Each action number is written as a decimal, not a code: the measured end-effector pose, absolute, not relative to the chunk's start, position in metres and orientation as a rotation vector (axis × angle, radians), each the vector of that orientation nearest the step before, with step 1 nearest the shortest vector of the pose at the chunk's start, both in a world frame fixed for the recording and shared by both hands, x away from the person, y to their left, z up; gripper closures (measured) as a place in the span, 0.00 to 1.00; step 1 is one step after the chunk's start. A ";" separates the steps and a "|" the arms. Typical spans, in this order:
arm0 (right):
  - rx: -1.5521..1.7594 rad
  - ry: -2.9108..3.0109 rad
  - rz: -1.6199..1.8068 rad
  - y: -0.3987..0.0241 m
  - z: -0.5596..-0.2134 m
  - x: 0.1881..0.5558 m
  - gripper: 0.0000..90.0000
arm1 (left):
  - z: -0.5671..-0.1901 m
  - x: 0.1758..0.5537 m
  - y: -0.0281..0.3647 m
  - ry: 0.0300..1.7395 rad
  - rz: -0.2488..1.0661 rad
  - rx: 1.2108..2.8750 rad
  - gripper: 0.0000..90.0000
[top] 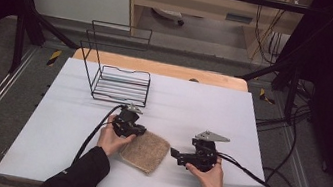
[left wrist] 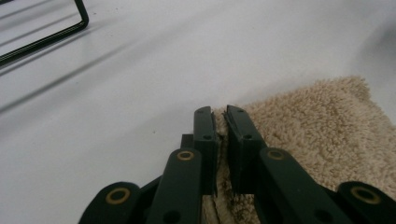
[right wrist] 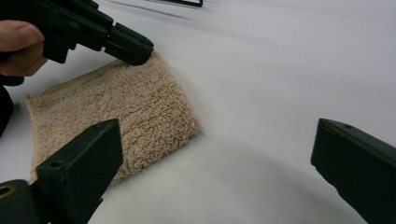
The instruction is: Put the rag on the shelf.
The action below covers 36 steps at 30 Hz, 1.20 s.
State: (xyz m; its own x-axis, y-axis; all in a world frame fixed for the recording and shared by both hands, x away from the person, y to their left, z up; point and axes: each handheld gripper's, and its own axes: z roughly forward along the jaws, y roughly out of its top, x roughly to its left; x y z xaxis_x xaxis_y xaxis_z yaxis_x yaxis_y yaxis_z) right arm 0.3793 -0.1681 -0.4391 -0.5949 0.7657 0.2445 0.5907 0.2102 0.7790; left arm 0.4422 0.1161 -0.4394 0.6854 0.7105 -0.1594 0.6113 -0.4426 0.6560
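Note:
A folded beige terry towel (top: pixel 145 151) lies flat on the white table (top: pixel 212 111), near its front edge. My left gripper (top: pixel 141 131) is at the towel's far left corner. In the left gripper view its jaws (left wrist: pixel 219 114) stand almost together, with the edge of the towel (left wrist: pixel 317 130) pinched between the pads. In the right gripper view that gripper (right wrist: pixel 137 49) presses on the far corner of the towel (right wrist: pixel 121 112). My right gripper (top: pixel 172 154) lies low just right of the towel, its jaws (right wrist: pixel 215 140) wide open with bare table between them.
A black wire rack (top: pixel 120 83) stands at the back left of the table, and its foot (left wrist: pixel 46 37) appears in the left gripper view. Cables (top: pixel 266 183) trail off the table's right side. A wooden strip (top: pixel 158 68) runs along the far edge.

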 end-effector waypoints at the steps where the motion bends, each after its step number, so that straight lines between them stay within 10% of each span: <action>1: 1.292 2.287 1.313 -0.167 -0.439 0.380 0.06 | -0.439 0.441 0.117 1.015 0.182 2.171 0.93; 36: 1.435 2.378 1.220 -0.109 -0.455 0.412 0.87 | -0.448 0.432 0.138 1.009 0.227 2.149 0.89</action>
